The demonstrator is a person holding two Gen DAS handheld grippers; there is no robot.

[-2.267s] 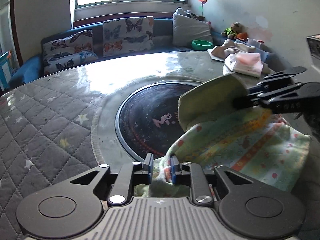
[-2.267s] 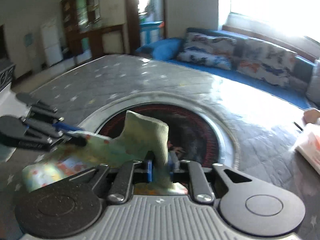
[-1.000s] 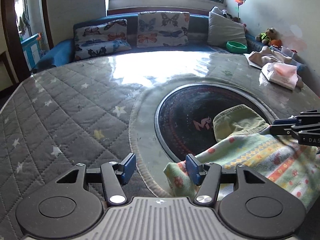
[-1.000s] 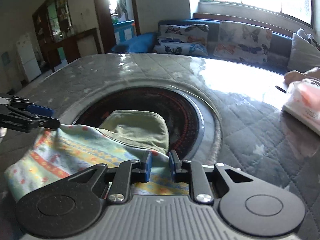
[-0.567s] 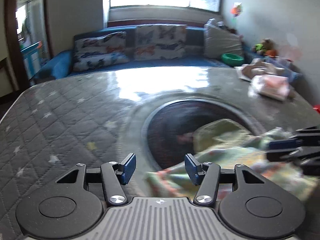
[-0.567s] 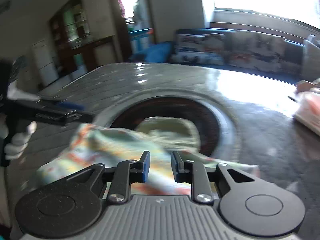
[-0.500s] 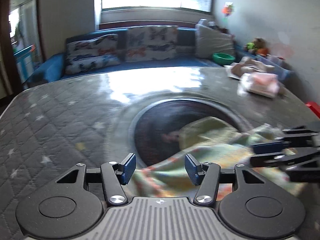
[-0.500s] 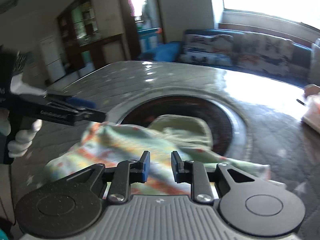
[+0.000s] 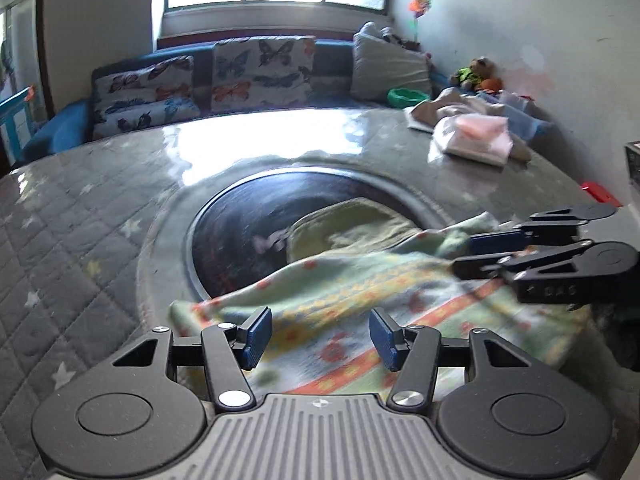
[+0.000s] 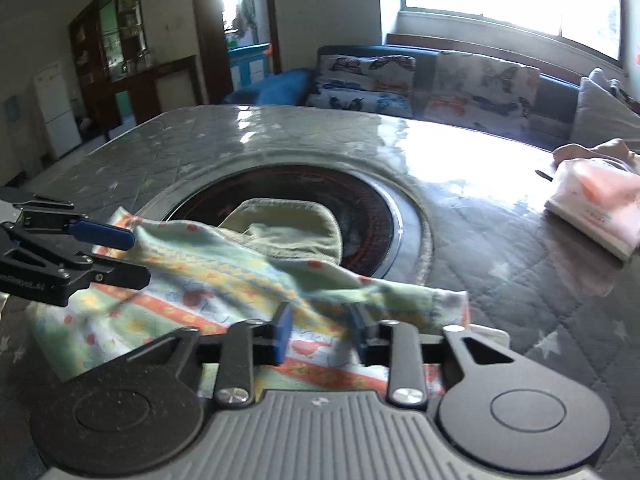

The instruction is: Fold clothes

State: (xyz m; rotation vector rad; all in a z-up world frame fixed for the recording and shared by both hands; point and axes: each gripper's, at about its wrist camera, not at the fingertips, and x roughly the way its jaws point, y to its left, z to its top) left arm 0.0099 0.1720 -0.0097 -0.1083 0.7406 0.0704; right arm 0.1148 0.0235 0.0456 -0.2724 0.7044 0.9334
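A small patterned garment in green, yellow and orange stripes lies on the quilted table, its plain olive part over the dark round inset. My left gripper hangs open above the garment's near edge, pads clear of the cloth. In the right wrist view the garment spreads from the left gripper to my right gripper. The right gripper's jaws are opening, with a fold of the cloth lying between them and no pad pressing on it. It shows from the side at the garment's far right edge.
The dark round inset sits in the middle of the grey quilted table. A stack of folded pink and white clothes lies at the far right, also visible. A sofa with butterfly cushions runs behind.
The right gripper's jaws, nearly shut on the cloth a second ago, have spread apart. The left gripper has slid over the garment's edge. The garment has shifted and lies spread out.
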